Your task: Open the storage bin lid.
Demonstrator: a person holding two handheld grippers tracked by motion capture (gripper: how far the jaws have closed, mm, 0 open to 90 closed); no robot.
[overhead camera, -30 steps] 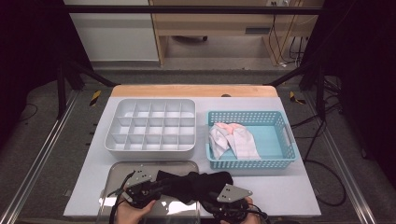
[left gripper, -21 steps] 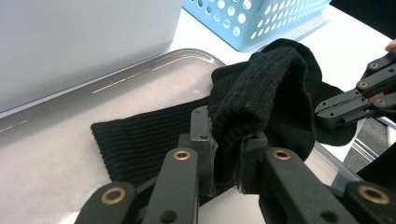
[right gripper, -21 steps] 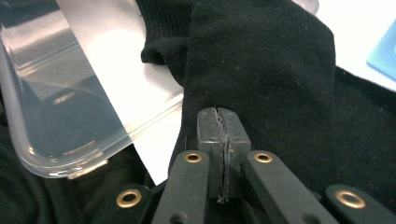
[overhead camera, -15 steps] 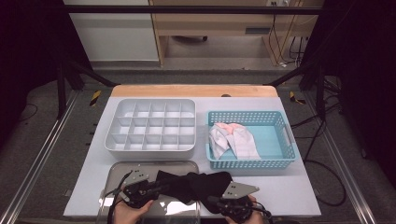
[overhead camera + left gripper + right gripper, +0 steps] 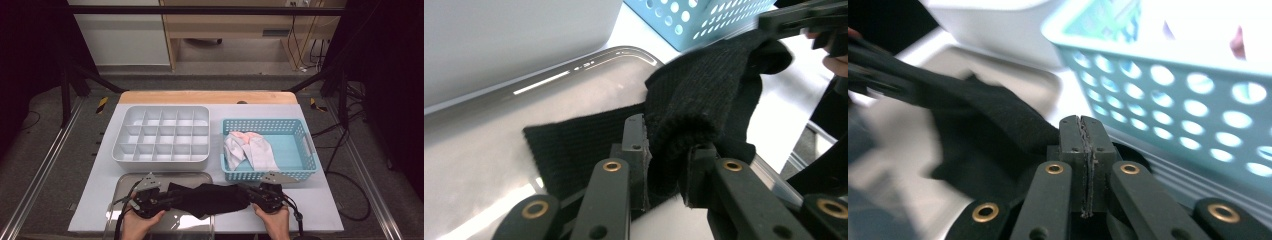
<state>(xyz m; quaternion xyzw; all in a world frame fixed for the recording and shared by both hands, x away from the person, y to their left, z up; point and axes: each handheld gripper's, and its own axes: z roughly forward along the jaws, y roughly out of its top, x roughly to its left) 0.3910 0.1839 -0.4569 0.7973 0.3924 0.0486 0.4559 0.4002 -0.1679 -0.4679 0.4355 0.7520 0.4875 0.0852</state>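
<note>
Two grippers share one black cloth (image 5: 212, 197), which hangs stretched between them over the near edge of the table (image 5: 320, 210), partly above the metal tray (image 5: 197, 176). Our left gripper (image 5: 167, 199) has its jaws parted around a thick bunched fold of the cloth (image 5: 704, 105), pressing it from both sides. Our right gripper (image 5: 250, 196) has its jaws pressed tight together, with the cloth (image 5: 983, 125) running up to them; we judge it is pinching an edge, though the seam itself hides the fabric. Holding opposite ends this way looks meant to spread the cloth flat. Beyond sit the white divided box (image 5: 162, 135) and, just beside it, the blue basket (image 5: 300, 125) holding a pale cloth (image 5: 250, 150).
</note>
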